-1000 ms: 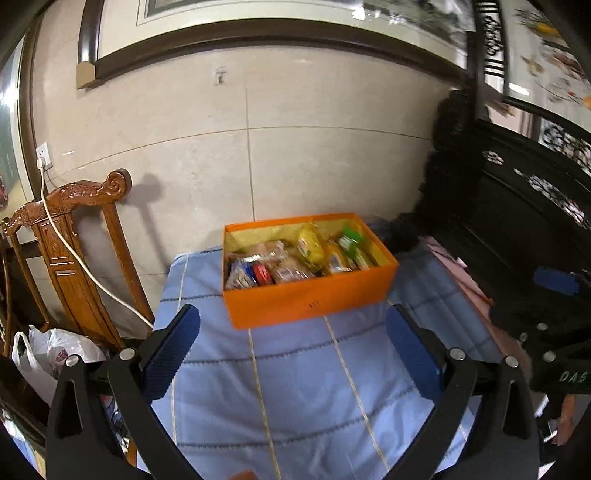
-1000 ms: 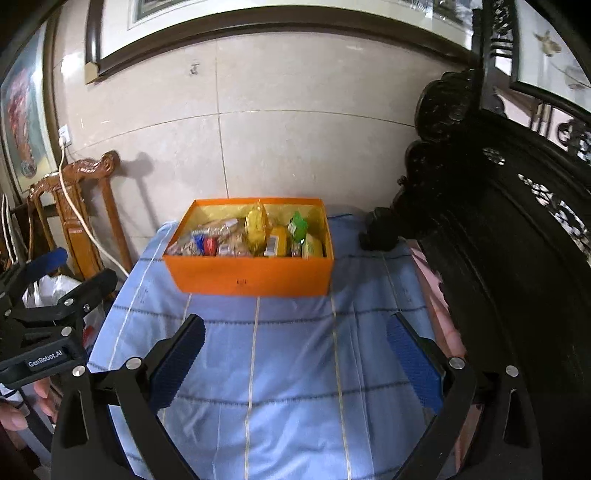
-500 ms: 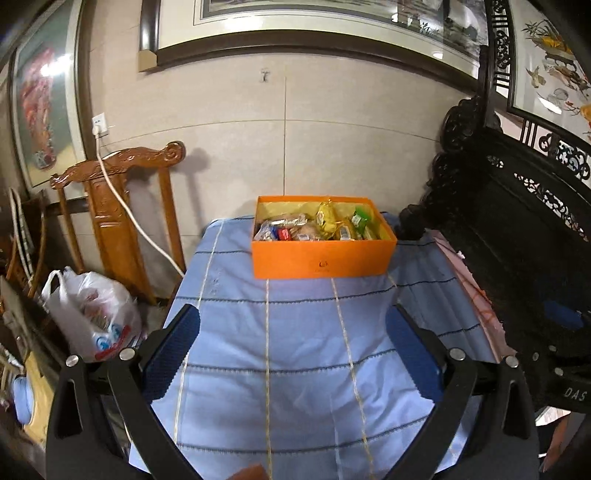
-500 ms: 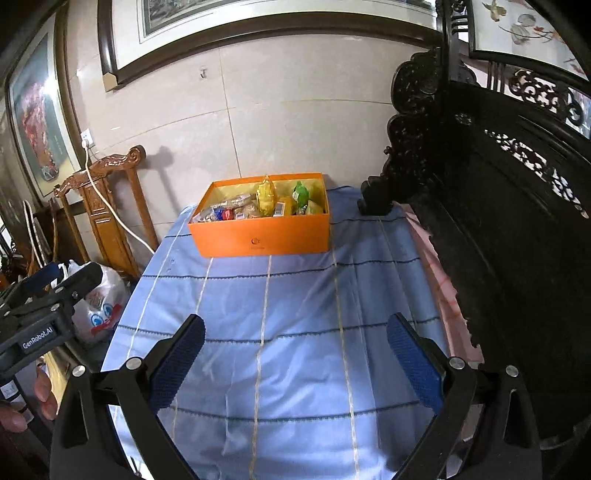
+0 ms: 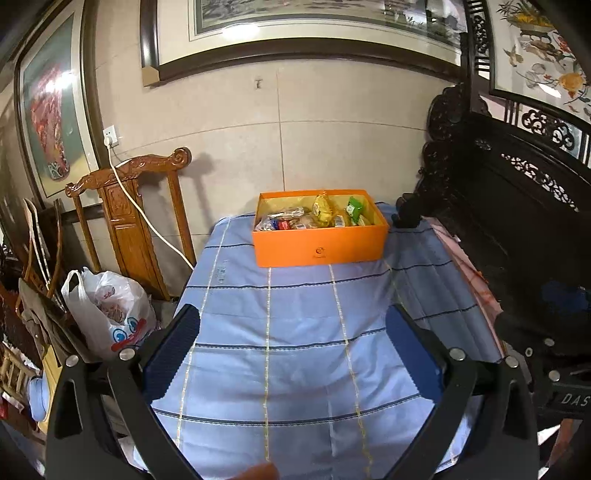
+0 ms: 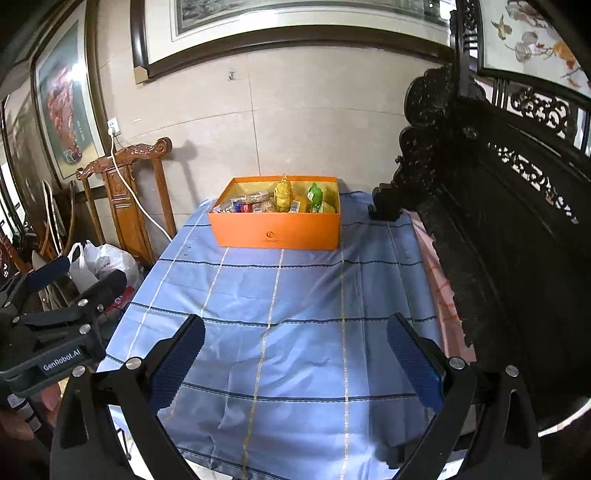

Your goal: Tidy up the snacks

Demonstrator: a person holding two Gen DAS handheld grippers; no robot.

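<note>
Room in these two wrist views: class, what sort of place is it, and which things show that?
Probably a lived-in home room: framed paintings hang on the wall, a carved wooden chair stands beside the cloth-covered table, and an orange box holds snacks.

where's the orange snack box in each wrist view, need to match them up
Left wrist view: the orange box sits right of centre, at the far end of the blue tablecloth, near the wall.
Right wrist view: the orange box sits left of centre, at the same far end of the cloth.
Shared landmark: the carved wooden chair with a white cable over it, left of the box in both views.
</note>
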